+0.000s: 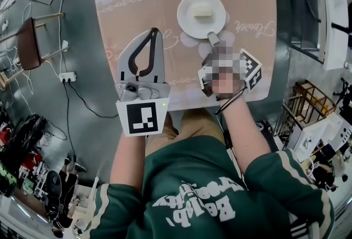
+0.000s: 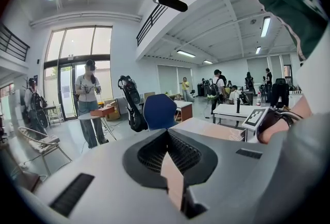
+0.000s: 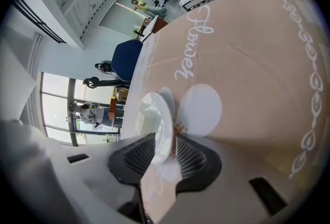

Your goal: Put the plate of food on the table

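**Dark green sweatshirt, tan trousers, two grey grippers**

The sweatshirt point(image 1: 192, 194) is dark green, with white lettering across the chest and white stripes down its right sleeve point(image 1: 309, 215). Just ahead of the sweatshirt are tan trousers point(image 1: 184, 125). Ahead of its right sleeve, a thin dark strap point(image 1: 234, 101) rings the wrist. The left gripper point(image 1: 153, 34), ahead of the sweatshirt's left sleeve, has a light grey body and curved black fingers point(image 1: 137, 61) with ribbed pads. Its white cube point(image 1: 142, 117) carries a black square marker, with a small green light point(image 1: 164, 103) beside it. The right gripper point(image 1: 212, 39) has a matching marker cube point(image 1: 251, 70).
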The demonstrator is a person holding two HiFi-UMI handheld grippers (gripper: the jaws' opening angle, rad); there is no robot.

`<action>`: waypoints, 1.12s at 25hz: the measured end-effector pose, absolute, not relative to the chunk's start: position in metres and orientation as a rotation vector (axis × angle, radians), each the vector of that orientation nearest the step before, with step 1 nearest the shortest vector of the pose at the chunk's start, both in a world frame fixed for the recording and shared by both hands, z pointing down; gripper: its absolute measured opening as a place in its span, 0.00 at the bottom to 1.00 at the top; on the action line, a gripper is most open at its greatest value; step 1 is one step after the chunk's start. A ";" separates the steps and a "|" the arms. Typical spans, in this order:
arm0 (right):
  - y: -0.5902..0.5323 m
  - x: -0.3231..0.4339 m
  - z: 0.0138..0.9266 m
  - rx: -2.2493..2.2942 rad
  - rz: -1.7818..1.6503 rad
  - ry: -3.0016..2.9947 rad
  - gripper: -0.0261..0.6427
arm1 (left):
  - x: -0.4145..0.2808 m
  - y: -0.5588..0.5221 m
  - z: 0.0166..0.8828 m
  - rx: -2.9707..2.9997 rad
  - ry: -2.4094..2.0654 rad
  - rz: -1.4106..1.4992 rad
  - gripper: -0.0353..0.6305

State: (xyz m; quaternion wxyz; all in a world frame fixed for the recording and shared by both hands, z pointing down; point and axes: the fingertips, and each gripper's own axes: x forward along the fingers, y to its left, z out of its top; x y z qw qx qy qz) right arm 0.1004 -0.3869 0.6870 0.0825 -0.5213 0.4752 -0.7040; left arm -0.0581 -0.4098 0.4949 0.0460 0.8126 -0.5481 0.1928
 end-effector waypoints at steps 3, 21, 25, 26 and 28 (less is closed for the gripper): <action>-0.389 0.100 0.684 -1.585 -2.060 1.514 0.20 | -0.058 -0.405 0.495 2.485 -1.669 0.589 0.07; -0.401 0.098 0.521 -1.623 -1.111 2.633 0.06 | -0.051 -0.365 0.414 2.615 -1.658 0.553 0.07; -0.387 0.076 0.457 -1.571 -0.656 2.901 0.06 | -0.047 -0.357 0.380 2.710 -1.603 0.529 0.07; -0.382 0.069 0.441 -1.544 -0.579 2.924 0.06 | -0.048 -0.354 0.372 2.723 -1.591 0.510 0.07; -0.371 0.057 0.411 -1.497 -0.469 2.930 0.06 | -0.052 -0.348 0.353 2.727 -1.571 0.438 0.07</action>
